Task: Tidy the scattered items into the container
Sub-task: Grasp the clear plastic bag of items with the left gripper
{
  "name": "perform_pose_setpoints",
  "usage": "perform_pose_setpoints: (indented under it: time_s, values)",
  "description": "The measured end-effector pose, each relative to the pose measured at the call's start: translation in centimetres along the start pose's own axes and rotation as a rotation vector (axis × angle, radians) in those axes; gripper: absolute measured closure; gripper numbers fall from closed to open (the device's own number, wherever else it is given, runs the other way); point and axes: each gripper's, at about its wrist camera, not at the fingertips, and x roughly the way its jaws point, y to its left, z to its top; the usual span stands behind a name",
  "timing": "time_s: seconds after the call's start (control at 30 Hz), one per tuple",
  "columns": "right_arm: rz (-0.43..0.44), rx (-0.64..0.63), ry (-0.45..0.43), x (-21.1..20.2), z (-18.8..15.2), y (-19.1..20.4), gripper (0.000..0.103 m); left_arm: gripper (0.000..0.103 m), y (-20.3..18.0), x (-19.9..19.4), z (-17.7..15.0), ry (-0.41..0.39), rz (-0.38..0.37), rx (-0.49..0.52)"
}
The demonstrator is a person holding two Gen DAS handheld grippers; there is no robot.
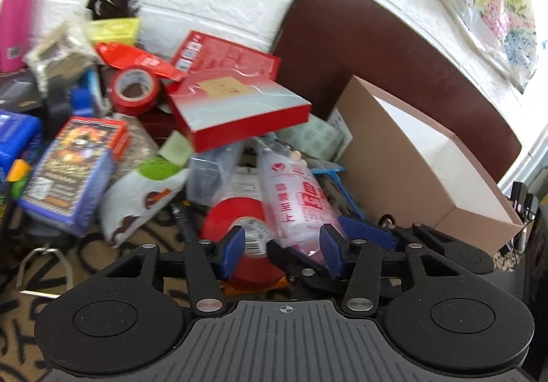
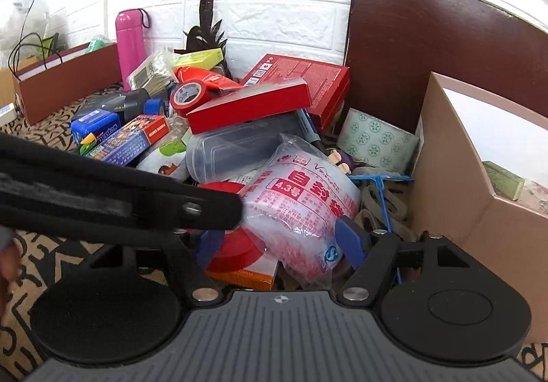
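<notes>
A heap of scattered items lies on a patterned cloth. A clear plastic bag pack with red print [image 1: 297,207] [image 2: 301,207] lies at the front, over a red tape roll [image 1: 239,228] [image 2: 233,251]. My left gripper [image 1: 282,251] is open around the bag's near end and the tape roll. My right gripper [image 2: 279,245] is open with the bag between its fingers; its left finger is partly hidden by the left gripper's black arm [image 2: 120,197]. The tan cardboard box [image 1: 428,162] [image 2: 479,183] stands open at the right, with a green packet [image 2: 503,180] inside.
Red boxes [image 1: 236,108] [image 2: 253,104], another red tape roll [image 1: 135,90], a blue card box [image 1: 73,169], a pink flask [image 2: 129,42], a clear case [image 2: 239,145] and a green patterned pack [image 2: 376,138] fill the heap. A brown chair back [image 1: 376,49] stands behind.
</notes>
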Motion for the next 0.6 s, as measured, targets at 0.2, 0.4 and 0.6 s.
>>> perform_pose_setpoints:
  time_s: [0.2, 0.4, 0.6]
  values:
    - [-0.014, 0.024, -0.009, -0.1, 0.0, -0.3, 0.046, 0.067, 0.2, 1.7, 0.3, 0.039, -0.026, -0.043]
    - [-0.051, -0.087, -0.013, -0.9, 0.0, 1.3, 0.067, 0.084, -1.4, 0.3, -0.1, 0.028, -0.006, 0.037]
    - [-0.016, -0.109, -0.002, -3.9, -0.7, 1.8, 0.073, 0.086, -3.2, -3.2, -2.2, 0.029, -0.004, 0.047]
